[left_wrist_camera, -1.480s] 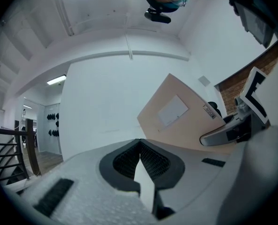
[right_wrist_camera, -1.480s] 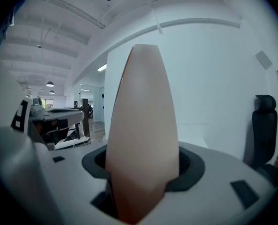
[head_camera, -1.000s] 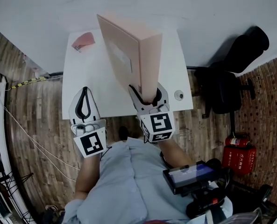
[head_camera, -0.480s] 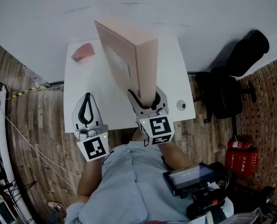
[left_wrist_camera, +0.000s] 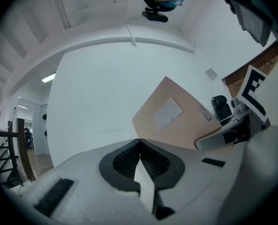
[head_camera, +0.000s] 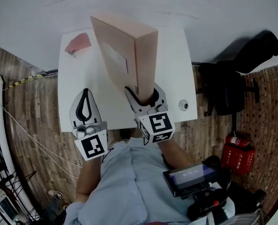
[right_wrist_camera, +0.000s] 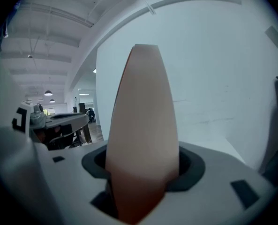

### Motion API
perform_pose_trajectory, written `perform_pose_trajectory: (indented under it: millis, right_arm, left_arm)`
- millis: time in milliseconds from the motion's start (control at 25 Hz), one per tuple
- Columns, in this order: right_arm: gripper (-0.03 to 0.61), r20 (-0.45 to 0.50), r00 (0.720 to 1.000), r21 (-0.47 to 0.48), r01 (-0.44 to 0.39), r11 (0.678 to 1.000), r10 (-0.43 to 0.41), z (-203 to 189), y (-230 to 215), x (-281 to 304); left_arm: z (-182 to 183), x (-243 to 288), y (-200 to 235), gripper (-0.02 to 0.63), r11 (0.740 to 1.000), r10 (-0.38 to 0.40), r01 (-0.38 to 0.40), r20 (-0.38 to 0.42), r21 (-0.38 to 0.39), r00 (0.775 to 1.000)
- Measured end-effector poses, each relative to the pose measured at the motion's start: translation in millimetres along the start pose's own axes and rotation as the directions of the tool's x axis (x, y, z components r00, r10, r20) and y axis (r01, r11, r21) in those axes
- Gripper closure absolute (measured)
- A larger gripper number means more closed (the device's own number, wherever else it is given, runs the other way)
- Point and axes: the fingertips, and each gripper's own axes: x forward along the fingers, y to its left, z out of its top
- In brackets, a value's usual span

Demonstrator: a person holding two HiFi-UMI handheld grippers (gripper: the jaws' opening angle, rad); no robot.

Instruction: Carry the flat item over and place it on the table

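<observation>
head view: your right gripper [head_camera: 143,95], centre frame, pinches lower end of flat beige box [head_camera: 122,50]; box stands on edge over white table [head_camera: 82,83]. your left gripper [head_camera: 85,106], lower left, over table's near edge.
left gripper view: jaws pressed together, nothing between; box right of centre.
right gripper view: jaws clamp box's narrow edge, centre frame.

An office or lab workspace is indicated. A white table [head_camera: 82,78] is set against a plain white wall on a wood-plank floor [head_camera: 31,121], with a black office chair [head_camera: 223,90] and a red fire extinguisher [head_camera: 236,153] nearby. Loose cables [head_camera: 26,139] are trailed across the floor. An open hall with ceiling lamps [right_wrist_camera: 48,93] and desks [right_wrist_camera: 66,121] is seen beyond.
</observation>
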Motion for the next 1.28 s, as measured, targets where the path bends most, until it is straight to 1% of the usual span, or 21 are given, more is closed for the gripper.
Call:
perform_pose_trajectory:
  millis: [280, 400, 520, 600, 720, 1000, 1160, 1280]
  right_arm:
    - [0.301, -0.086, 0.994, 0.129, -0.057, 0.99, 0.069, -28, -11, 25]
    - [0.301, -0.121, 0.986, 0.192, -0.088, 0.977, 0.113, -40, -15, 35]
    - [0.301, -0.149, 0.973, 0.297, -0.126, 0.947, 0.176, -48, -18, 42]
    - [0.3, -0.16, 0.965, 0.348, -0.14, 0.927, 0.206, -51, -19, 46]
    - [0.298, -0.185, 0.953, 0.386, -0.152, 0.91, 0.238, -52, -25, 53]
    - [0.278, -0.26, 0.916, 0.454, -0.164, 0.876, 0.307, -60, -42, 67]
    - [0.276, -0.292, 0.885, 0.521, -0.17, 0.836, 0.362, -66, -48, 71]
    - [0.275, -0.299, 0.871, 0.583, -0.157, 0.797, 0.39, -76, -55, 74]
  left_arm:
    - [-18, 28, -5, 0.604, 1.0, -0.001, 0.0, -0.058, -0.017, 0.998]
    - [-24, 40, -6, 0.604, 1.0, 0.006, -0.008, -0.075, -0.017, 0.997]
    - [-32, 49, -6, 0.604, 1.0, 0.016, -0.018, -0.096, -0.022, 0.995]
    - [-36, 55, -6, 0.604, 0.999, 0.02, -0.023, -0.106, -0.027, 0.994]
    - [-40, 65, -11, 0.604, 0.999, 0.016, -0.02, -0.114, -0.035, 0.993]
    - [-44, 84, -27, 0.604, 0.999, -0.001, -0.004, -0.135, -0.04, 0.991]
    - [-45, 90, -33, 0.604, 0.999, 0.002, -0.008, -0.146, -0.038, 0.989]
    - [-47, 96, -38, 0.604, 0.999, 0.006, -0.012, -0.155, -0.035, 0.988]
